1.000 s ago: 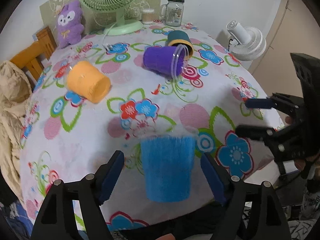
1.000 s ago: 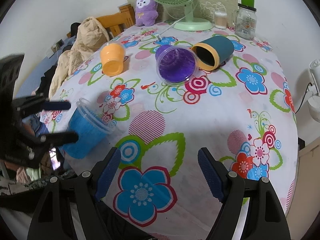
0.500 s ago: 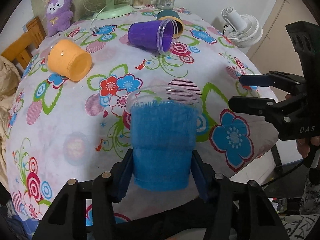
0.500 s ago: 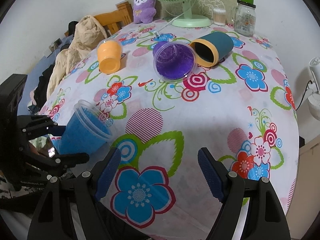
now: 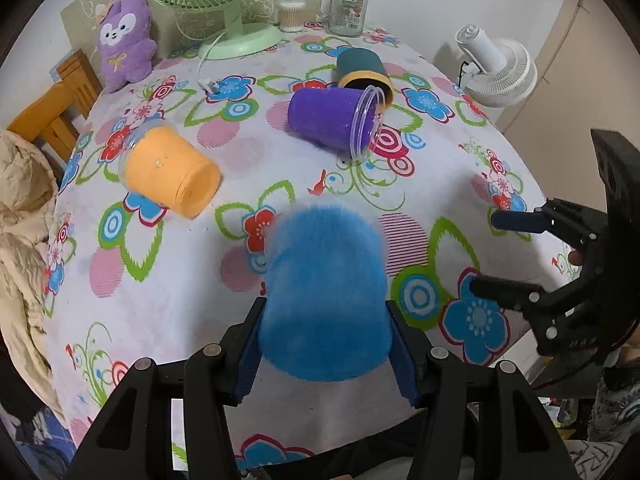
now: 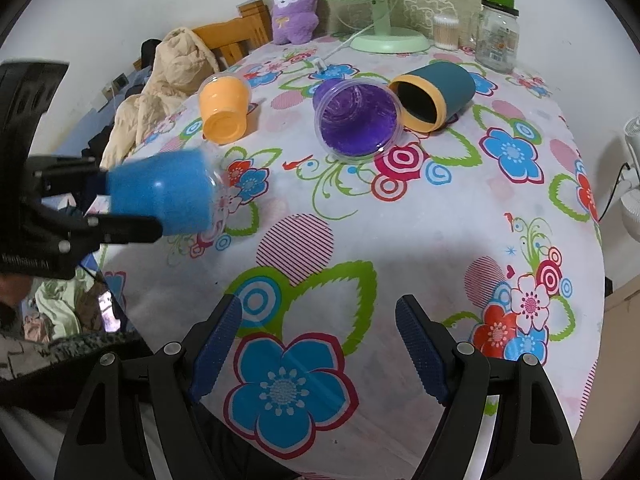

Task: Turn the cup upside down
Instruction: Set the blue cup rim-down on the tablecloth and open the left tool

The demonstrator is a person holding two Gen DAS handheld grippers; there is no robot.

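My left gripper (image 5: pixel 326 344) is shut on a blue cup (image 5: pixel 326 296) and holds it above the table near the front edge. The cup is tipped on its side with its clear rim pointing away from me; in the right wrist view the blue cup (image 6: pixel 164 192) is blurred, rim toward the table's middle, between the left gripper's fingers (image 6: pixel 120 228). My right gripper (image 6: pixel 318 348) is open and empty over the front of the flowered tablecloth (image 6: pixel 360 240); it also shows in the left wrist view (image 5: pixel 508 256) at the right.
An orange cup (image 5: pixel 172 176), a purple cup (image 5: pixel 332 120) and a teal cup with a yellow rim (image 5: pixel 360 68) lie on their sides further back. A green fan (image 5: pixel 224 4), a glass jar (image 5: pixel 348 4), and a purple plush (image 5: pixel 124 40) stand at the far edge.
My left gripper closed on the blue cup, lifted it off the table and tipped it from upright onto its side. The right gripper stayed open and nearly still.
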